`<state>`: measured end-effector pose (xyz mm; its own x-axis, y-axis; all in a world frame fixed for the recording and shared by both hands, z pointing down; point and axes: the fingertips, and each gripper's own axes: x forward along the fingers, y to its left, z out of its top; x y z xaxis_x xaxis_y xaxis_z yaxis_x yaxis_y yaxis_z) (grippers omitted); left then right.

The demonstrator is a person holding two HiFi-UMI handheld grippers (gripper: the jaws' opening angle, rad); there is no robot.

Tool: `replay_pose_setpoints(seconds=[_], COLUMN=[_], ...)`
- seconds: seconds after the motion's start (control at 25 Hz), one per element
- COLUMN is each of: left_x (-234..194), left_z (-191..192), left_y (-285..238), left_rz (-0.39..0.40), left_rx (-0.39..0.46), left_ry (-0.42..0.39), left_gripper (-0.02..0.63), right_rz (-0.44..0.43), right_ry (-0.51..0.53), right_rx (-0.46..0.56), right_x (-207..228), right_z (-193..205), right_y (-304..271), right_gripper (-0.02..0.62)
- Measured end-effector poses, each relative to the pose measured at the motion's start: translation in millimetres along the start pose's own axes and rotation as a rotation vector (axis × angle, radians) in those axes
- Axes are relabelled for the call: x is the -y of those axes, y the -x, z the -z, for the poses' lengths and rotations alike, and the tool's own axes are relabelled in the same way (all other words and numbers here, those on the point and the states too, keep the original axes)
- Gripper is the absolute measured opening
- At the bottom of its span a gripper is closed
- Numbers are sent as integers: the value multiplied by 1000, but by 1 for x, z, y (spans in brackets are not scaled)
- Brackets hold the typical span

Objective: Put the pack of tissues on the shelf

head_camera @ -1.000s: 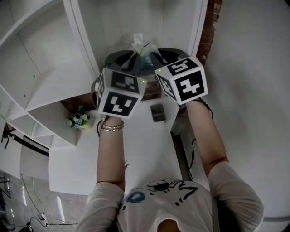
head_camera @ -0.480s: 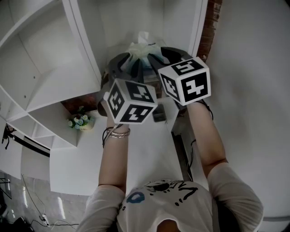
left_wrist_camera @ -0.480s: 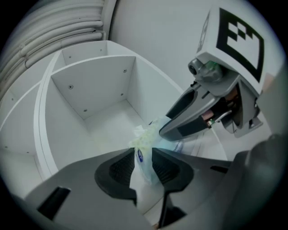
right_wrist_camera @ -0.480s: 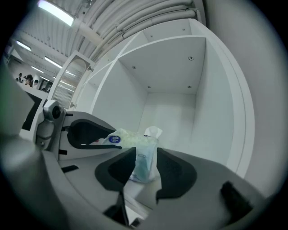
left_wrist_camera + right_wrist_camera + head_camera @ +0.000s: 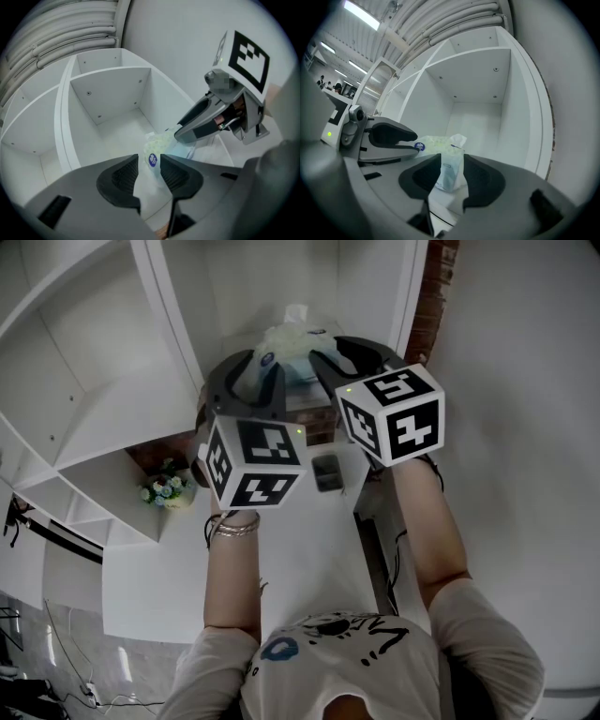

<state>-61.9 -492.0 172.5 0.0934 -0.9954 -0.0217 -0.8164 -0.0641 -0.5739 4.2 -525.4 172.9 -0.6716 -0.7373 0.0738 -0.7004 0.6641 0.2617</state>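
White laminate shelf unit [image 5: 478,84] fills the view ahead. The soft, clear-wrapped pack of tissues with a round blue sticker [image 5: 449,161] sits on the floor of its open compartment, at twelve o'clock from both hands. The left gripper [image 5: 149,164] and right gripper [image 5: 452,164] have just been opening. Their jaws stand spread, with the wrap showing in each gap but no pad pressing it. The release looks done, so draw both straight back toward six o'clock, level, so that no jaw tip snags the loose wrapper.
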Motion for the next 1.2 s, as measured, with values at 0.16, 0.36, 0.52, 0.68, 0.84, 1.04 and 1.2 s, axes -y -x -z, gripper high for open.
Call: replay_pose_setpoints(seconds=[0.16,0.36,0.52,0.68,0.84,1.04,1.2], left_x=[-8,-16,-12,-1,13,37,63], left_z=[-5,-5,-4,0,8,17,40], left_y=[17,36,46,54,58,70,80], left_rz=[1,27,48,90,150,198,222], left_rx=[50,107,157,184,177,239,242], left_ry=[43,118,109,104,132,38,-1], left_gripper=[137,137,119,60,40,25,20], right_rz=[23,18,-43,-115,-127,-164,-205], right_ry=[-5,0,20,45,51,34,31], right_rx=[28,74,93,125,140,146,138], right_x=[3,-2,-18,-38,-49,-68,-91], right_z=[-2,-8,-5,0,7,27,56], right_y=[11,29,40,46,54,64,71], right_gripper=[137,137,137,122,61,44,40])
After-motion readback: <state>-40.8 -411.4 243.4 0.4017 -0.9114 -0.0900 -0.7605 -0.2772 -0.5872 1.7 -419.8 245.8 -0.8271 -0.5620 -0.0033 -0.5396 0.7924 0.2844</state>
